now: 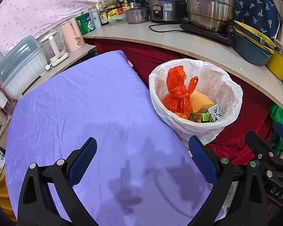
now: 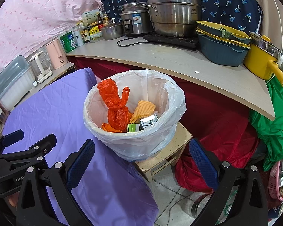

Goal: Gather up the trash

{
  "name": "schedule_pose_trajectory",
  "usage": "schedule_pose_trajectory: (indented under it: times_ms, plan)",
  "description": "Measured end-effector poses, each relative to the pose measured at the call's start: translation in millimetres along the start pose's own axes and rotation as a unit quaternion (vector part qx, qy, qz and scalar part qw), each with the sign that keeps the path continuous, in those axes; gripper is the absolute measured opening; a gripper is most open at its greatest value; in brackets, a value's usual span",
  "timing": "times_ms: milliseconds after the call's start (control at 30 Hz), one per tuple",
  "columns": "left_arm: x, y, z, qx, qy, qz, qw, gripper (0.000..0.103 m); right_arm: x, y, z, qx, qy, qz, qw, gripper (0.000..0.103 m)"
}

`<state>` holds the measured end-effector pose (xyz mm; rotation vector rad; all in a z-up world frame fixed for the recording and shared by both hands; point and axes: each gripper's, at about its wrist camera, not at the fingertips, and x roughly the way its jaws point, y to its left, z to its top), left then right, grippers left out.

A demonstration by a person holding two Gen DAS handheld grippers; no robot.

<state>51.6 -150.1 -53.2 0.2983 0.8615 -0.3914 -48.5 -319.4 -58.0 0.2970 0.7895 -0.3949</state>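
Left gripper [image 1: 142, 155]: low in the frame over the purple cloth [image 1: 81, 116], jaws spread wide, nothing between the blue pads [image 1: 84, 160]. Cloth bare except for shadows near bottom centre.

Right gripper [image 2: 141, 157]: low in the frame, jaws likewise wide apart and empty; left pad over the cloth edge, right pad over the red fabric [image 2: 217, 124] beside the stool.

White-lined trash bin [image 2: 141, 141]: centre of the right wrist view, right of centre in the left wrist view. Stands on a small pale stool [image 2: 169, 156], touching the right edge of the purple cloth. Liner folded over the rim.

Inside the bin: knotted orange plastic bag [image 2: 116, 109] on the left, upright; yellow-orange knitted cloth [image 2: 143, 110] to its right; green carton [image 2: 133, 127] and a silver-and-white carton [image 2: 149, 121] low at the front, side by side; a further orange scrap at lower left, kind unclear.

Behind, upper part of both views: curved counter [image 2: 160, 56] with stacked steel pots, rice cooker, bottles, blue and yellow basins.
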Motion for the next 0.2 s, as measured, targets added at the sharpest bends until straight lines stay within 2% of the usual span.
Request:
schedule_pose_trajectory:
  times_ms: [200]
  plan:
    - [2.0,1.7,0.6,-0.004,-0.003,-0.009,0.9999,0.094,-0.3,-0.4,0.0,0.0,0.0,0.001,1.0,0.097]
